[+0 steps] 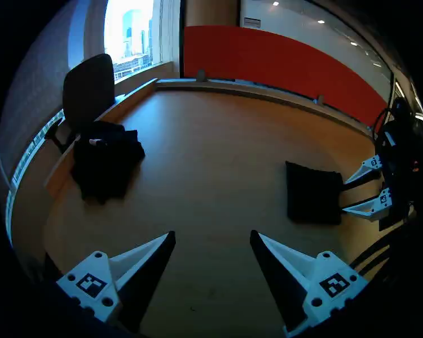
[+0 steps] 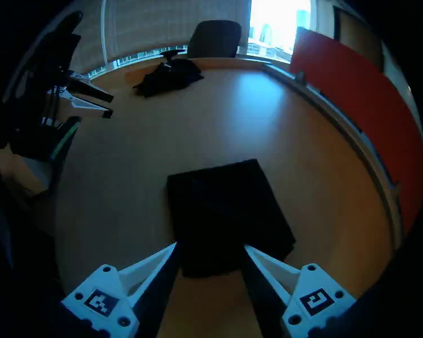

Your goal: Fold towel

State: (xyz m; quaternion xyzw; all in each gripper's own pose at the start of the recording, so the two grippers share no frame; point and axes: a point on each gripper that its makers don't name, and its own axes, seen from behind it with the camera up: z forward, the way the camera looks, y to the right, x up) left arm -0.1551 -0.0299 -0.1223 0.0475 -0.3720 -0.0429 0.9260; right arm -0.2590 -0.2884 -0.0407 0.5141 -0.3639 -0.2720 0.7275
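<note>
left claw (image 1: 211, 235): in the left gripper view we see its two white fingers spread wide with nothing between them, above bare wood and pointing across the table.
right claw (image 2: 210, 247): in the right gripper view we see its fingers wide apart too, gripping nothing, with their tips over the near edge of the towel. from the left gripper view it sits at the far right, with its tips just at the towel's side edge; we cannot tell if they touch the cloth.
table (image 1: 223, 146): a broad wooden top with a raised lip along its far edges; everything else we list lies on it or stands at its rim.
red panel (image 1: 279, 62): a long screen standing along one far edge of the table.
window (image 1: 130, 36): bright, beyond the far corner, between the red panel and the chair.
chair (image 1: 87, 90): a dark office chair pushed up to the table's far side, just behind the heap.
heap of dark cloth (image 1: 104, 160): crumpled and loose, near the chair and well apart from the towel.
towel (image 2: 228, 214): dark, lying flat as a neat folded rectangle on the wood, directly ahead of the right claw and well away from the left claw.
</note>
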